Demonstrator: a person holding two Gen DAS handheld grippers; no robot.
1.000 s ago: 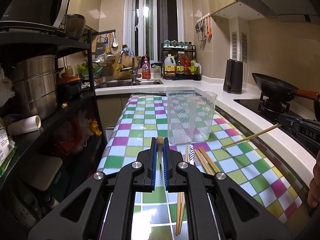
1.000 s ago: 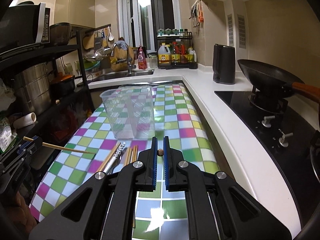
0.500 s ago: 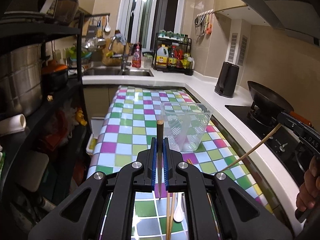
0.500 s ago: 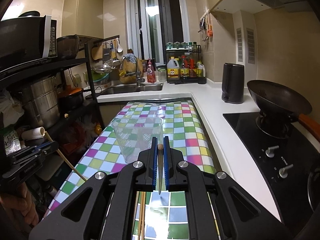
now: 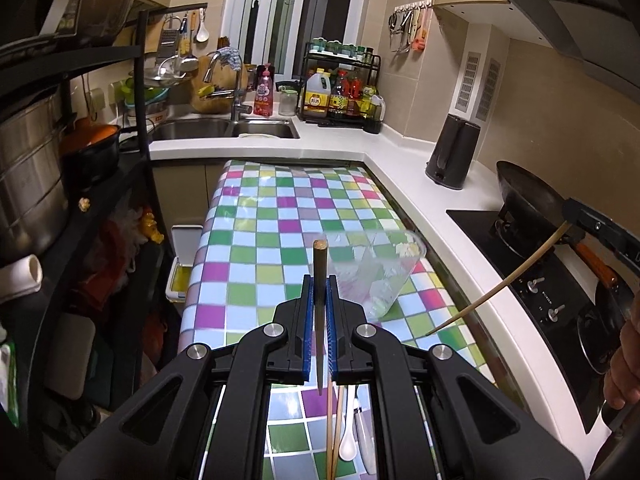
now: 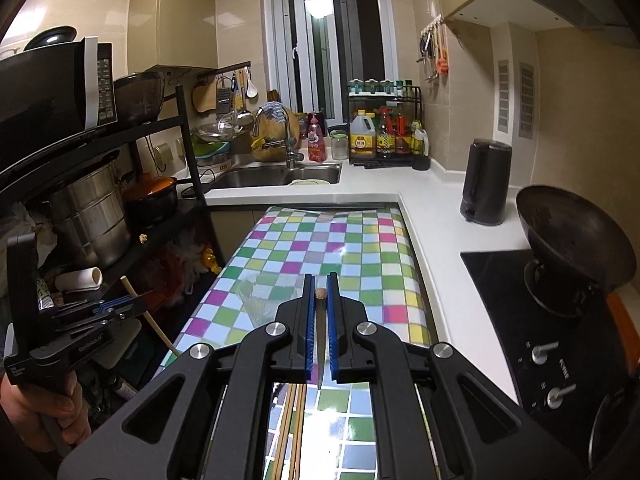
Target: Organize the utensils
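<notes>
My left gripper (image 5: 319,280) is shut on a brown wooden chopstick (image 5: 320,258) that stands up between the blue pads, above the checked tablecloth (image 5: 256,248). A clear plastic container (image 5: 380,276) sits just ahead and to the right of it. My right gripper (image 6: 320,280) is shut on a second chopstick (image 6: 320,294), seen end-on. In the left wrist view the right gripper (image 5: 600,228) holds its chopstick (image 5: 496,284) slanting down towards the table. Loose chopsticks (image 5: 332,432) and a white spoon (image 5: 348,440) lie on the cloth below.
A wok (image 5: 528,200) sits on the black hob (image 5: 532,280) at the right, with a dark kettle (image 5: 452,156) on the white counter. A black shelf rack (image 6: 160,216) with pots stands at the left. The sink (image 5: 224,128) is at the far end.
Both grippers have risen from the table, each carrying its chopstick. The container and the loose utensils now sit lower and farther below in both views.
</notes>
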